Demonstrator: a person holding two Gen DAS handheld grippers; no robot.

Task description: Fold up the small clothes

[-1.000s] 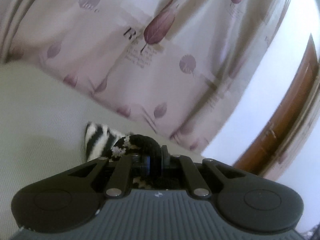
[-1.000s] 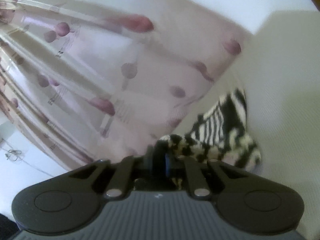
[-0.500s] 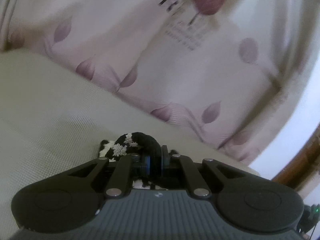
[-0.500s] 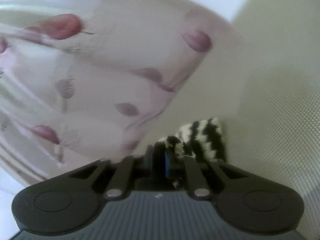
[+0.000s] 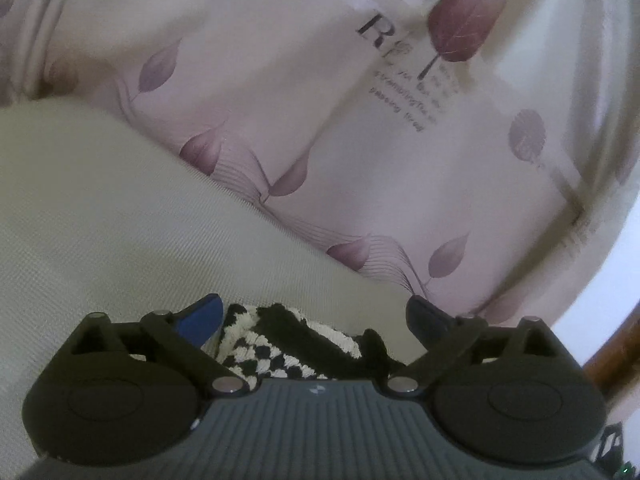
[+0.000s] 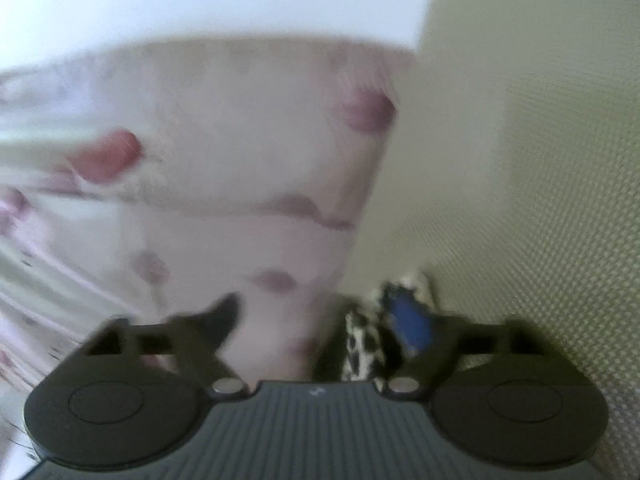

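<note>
A small black-and-white knitted garment (image 5: 280, 344) with stripes and checks lies on the pale beige surface (image 5: 100, 240), right under my left gripper (image 5: 316, 316). The left gripper is open, its jaws spread wide on either side of the garment and not gripping it. In the blurred right wrist view, my right gripper (image 6: 320, 316) is also open. The same garment (image 6: 364, 340) shows low between its jaws, close to the blue-padded right finger (image 6: 412, 324), mostly hidden by the gripper body.
A pink-white curtain (image 5: 360, 140) with purple leaf prints hangs just behind the surface and also fills the left of the right wrist view (image 6: 200, 200). A brown wooden frame (image 5: 616, 352) stands at the far right. A white wall (image 6: 200, 0) is above.
Both grippers have opened and let go of the garment, which now lies on the surface. Both views dropped lower and closer to the surface and curtain.
</note>
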